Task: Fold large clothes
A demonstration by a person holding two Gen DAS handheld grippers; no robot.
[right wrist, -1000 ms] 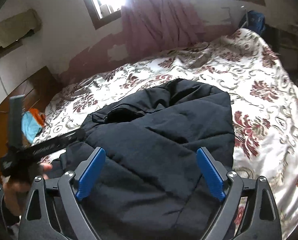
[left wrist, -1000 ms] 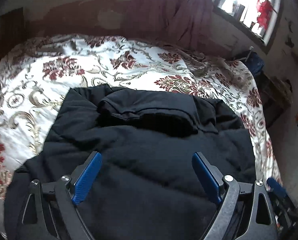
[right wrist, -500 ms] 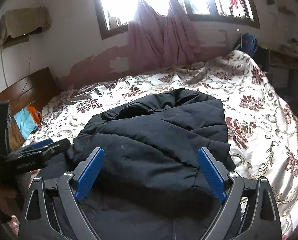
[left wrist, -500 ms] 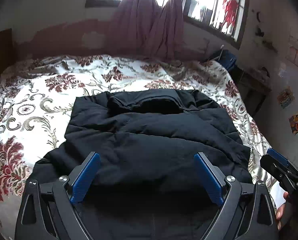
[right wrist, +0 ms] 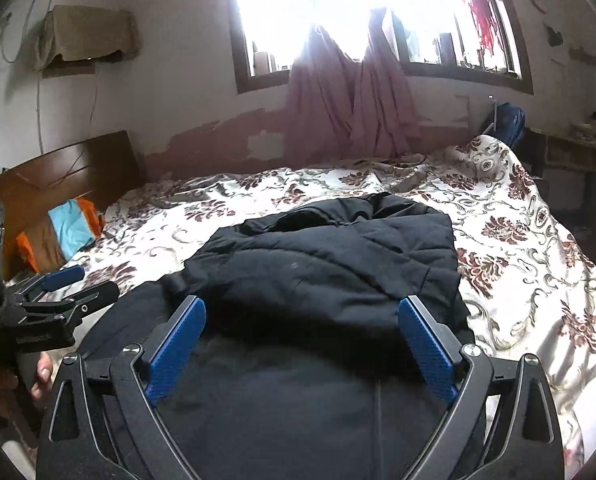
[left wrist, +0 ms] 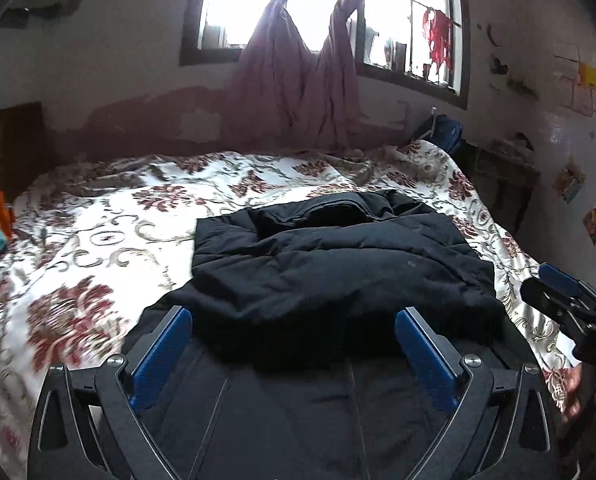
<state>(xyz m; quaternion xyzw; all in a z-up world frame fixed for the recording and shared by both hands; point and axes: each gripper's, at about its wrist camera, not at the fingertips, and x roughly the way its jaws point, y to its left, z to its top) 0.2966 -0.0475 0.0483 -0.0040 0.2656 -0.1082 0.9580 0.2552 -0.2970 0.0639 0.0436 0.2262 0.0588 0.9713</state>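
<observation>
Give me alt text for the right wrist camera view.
A black padded jacket, partly folded, lies on a bed with a floral bedspread, the open right gripper hanging empty over its near edge. The left gripper shows at the left edge, and pink curtains hang at a bright window behind.

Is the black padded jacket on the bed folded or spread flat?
Folded. The black padded jacket lies doubled, its upper layer ending in a thick edge over the lower layer on the floral bedspread.

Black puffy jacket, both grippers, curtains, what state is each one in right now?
Black puffy jacket: folded over, lying on the floral bedspread.
Left gripper: open, jaws just widened, holding nothing.
Right gripper: open, empty.
Mauve curtains: knotted, hanging.
</observation>
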